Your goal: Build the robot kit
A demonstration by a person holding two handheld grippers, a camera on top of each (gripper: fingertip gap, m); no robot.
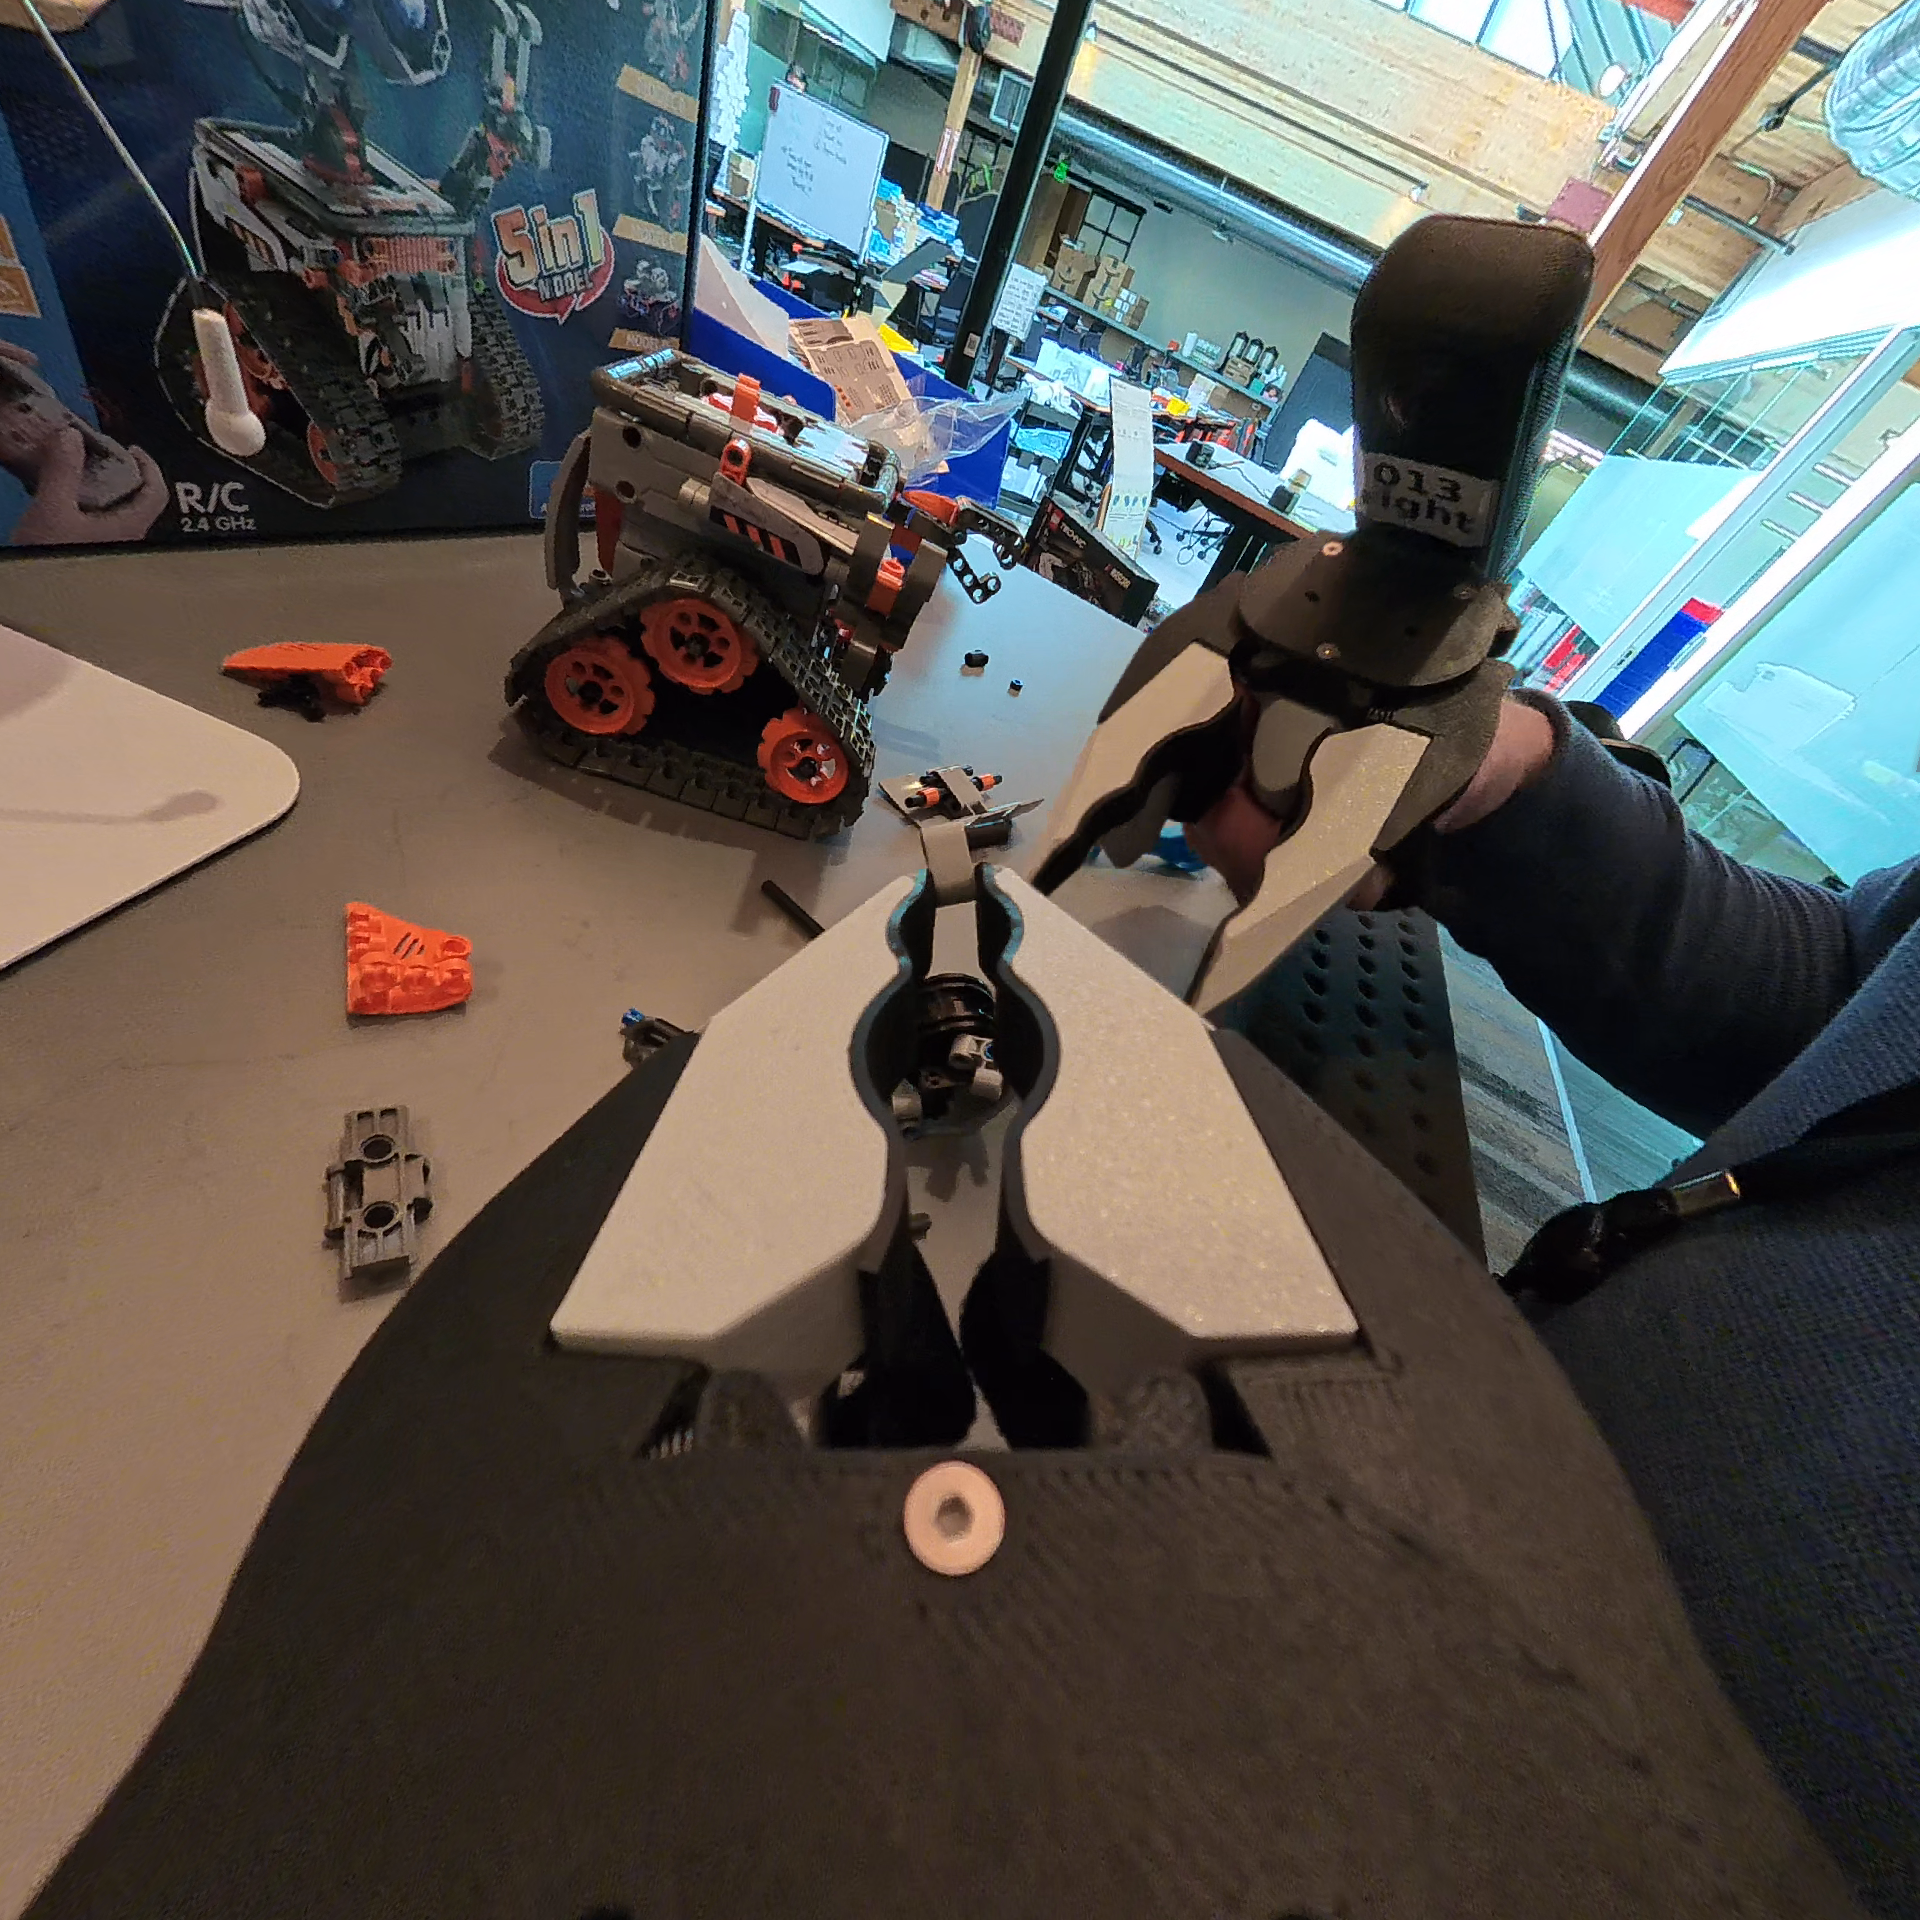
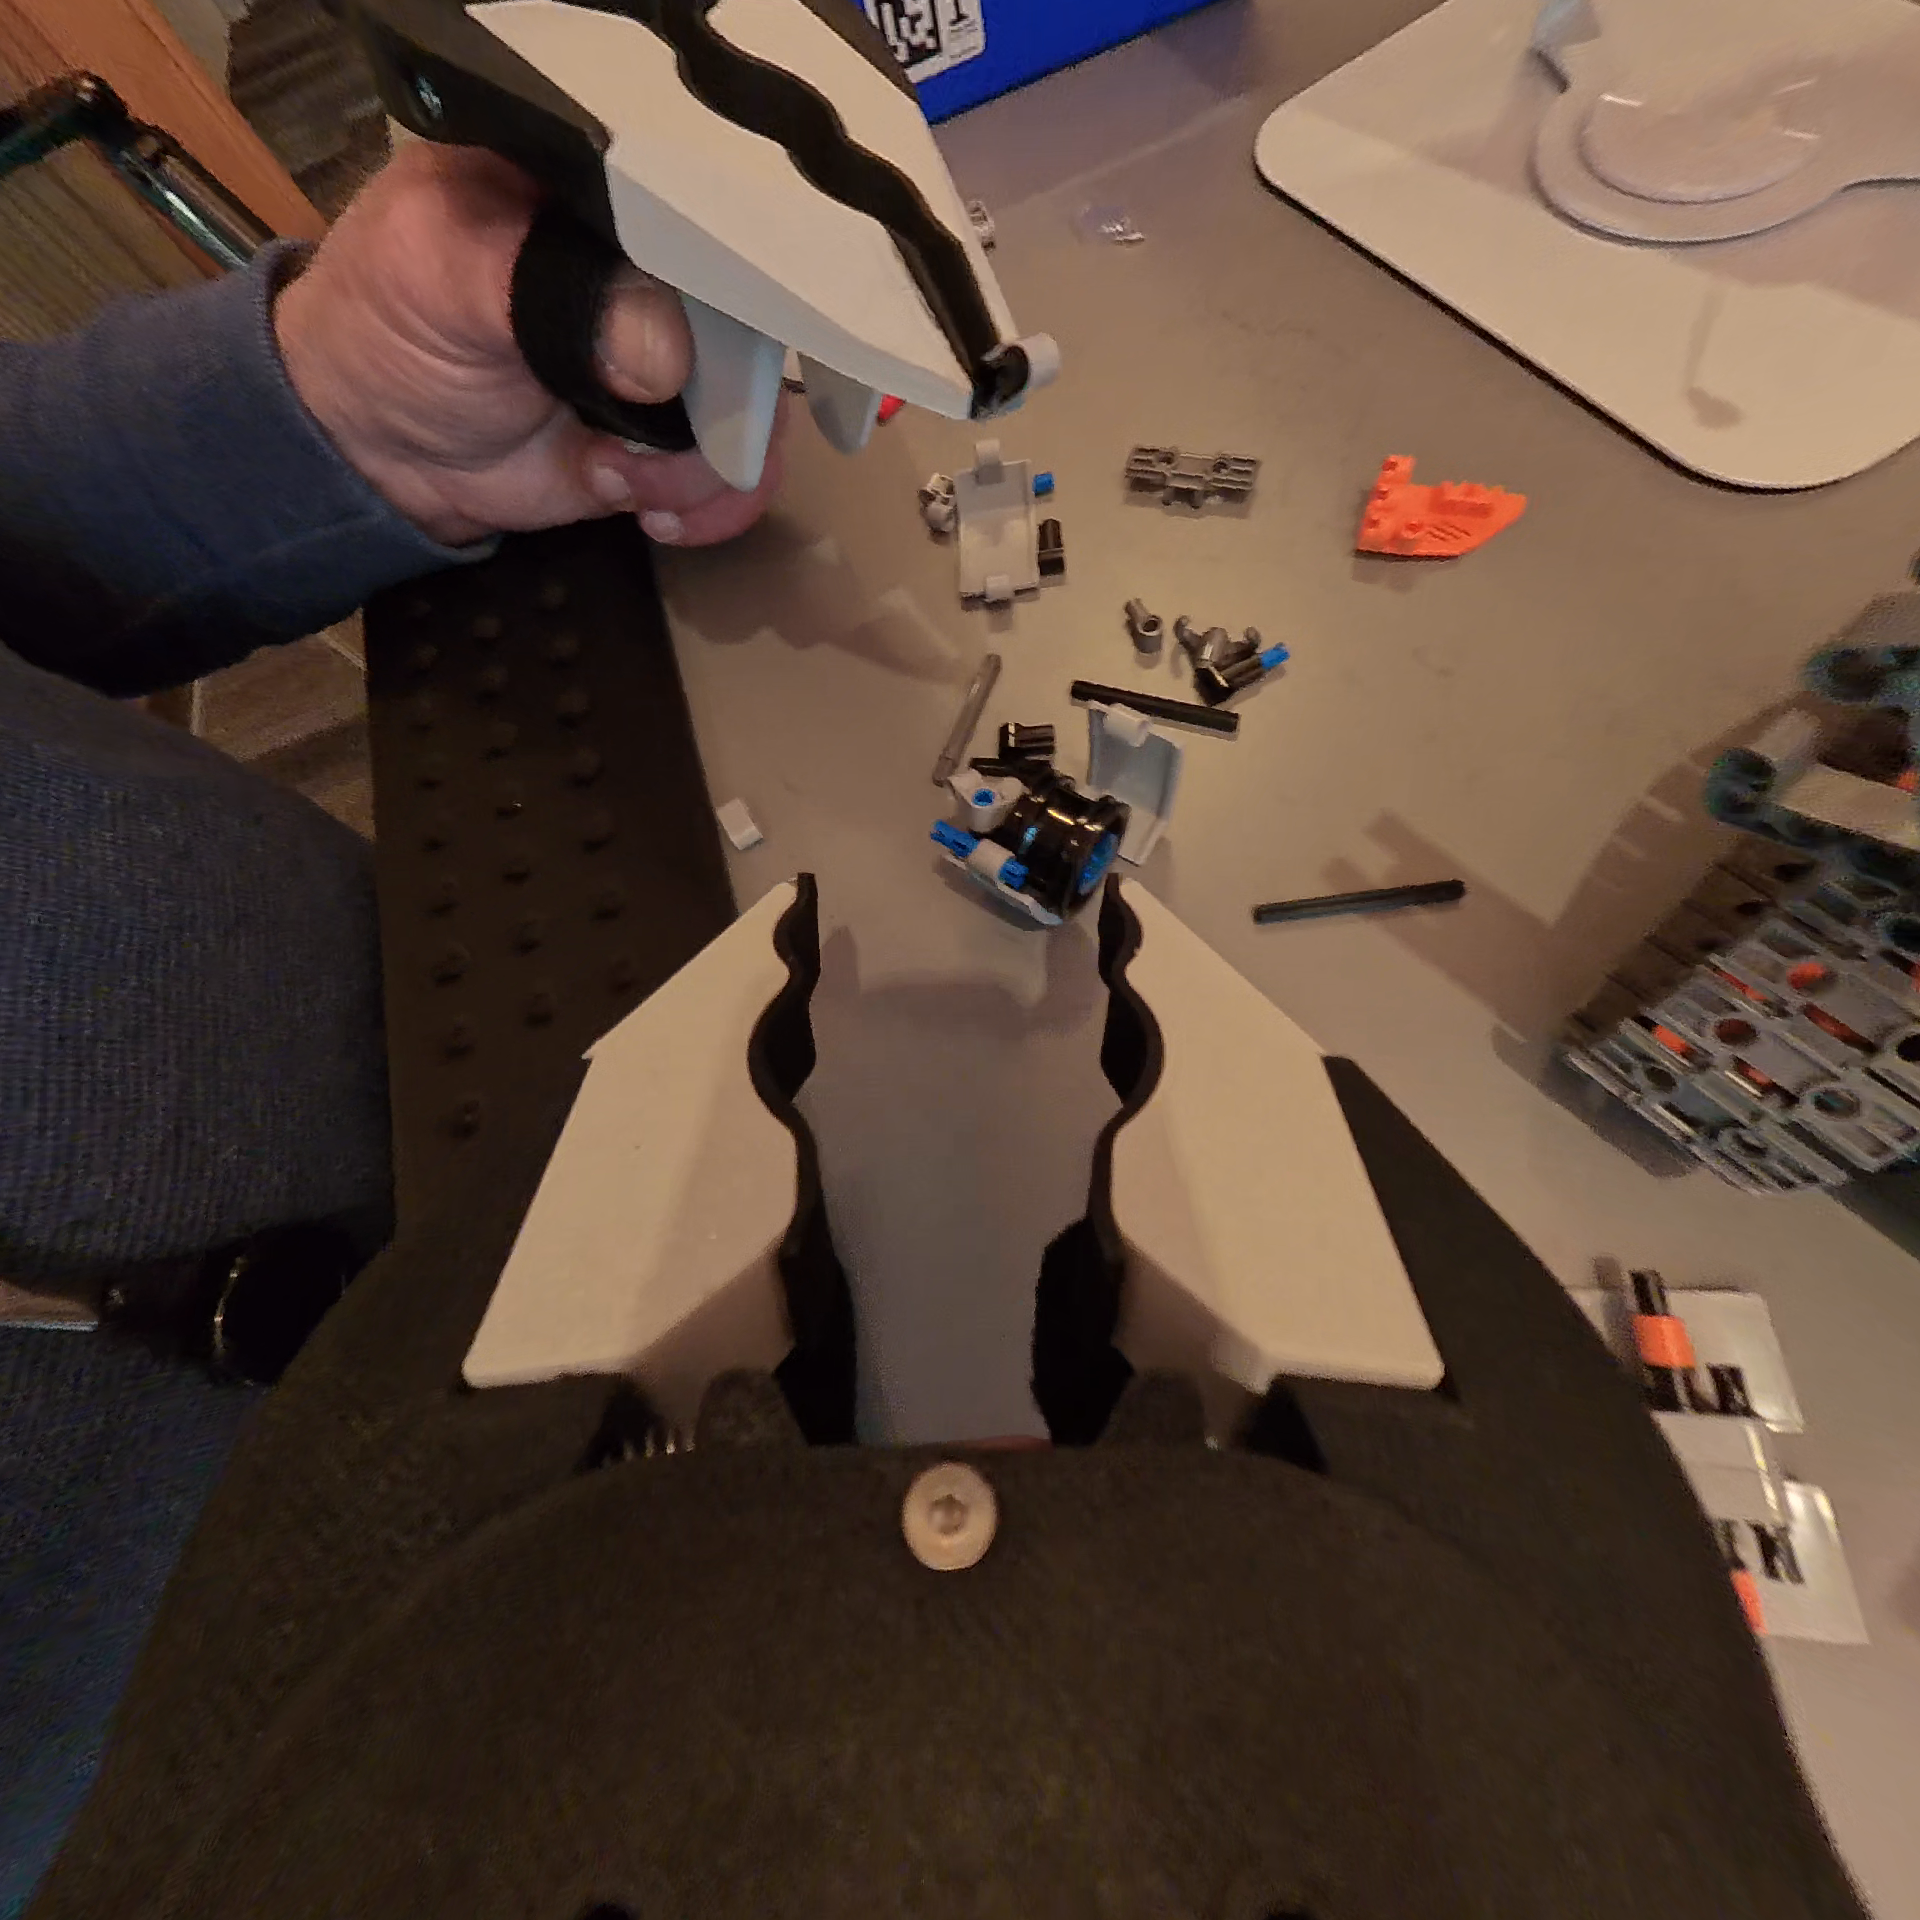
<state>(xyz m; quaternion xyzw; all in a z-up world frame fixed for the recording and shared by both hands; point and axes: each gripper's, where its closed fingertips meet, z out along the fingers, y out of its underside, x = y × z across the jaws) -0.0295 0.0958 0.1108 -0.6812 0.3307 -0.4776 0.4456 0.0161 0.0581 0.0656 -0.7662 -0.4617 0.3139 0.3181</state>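
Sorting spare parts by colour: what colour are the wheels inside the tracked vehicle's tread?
Orange with black hubs: the wheels on the tracked vehicle show best in the left wrist view.

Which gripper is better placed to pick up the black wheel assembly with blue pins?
Right, probably. The right gripper is open, with the black wheel assembly just ahead of its tips on the grey table. The left gripper is raised and already shut on a small grey piece.

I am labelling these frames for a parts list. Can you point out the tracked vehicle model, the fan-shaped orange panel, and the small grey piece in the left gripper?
tracked vehicle model [image 1: 694, 665], left wrist view, on its orange wheels.
fan-shaped orange panel [image 1: 407, 960], left wrist view, its middle.
small grey piece [image 1: 952, 862], left wrist view, its exposed end.
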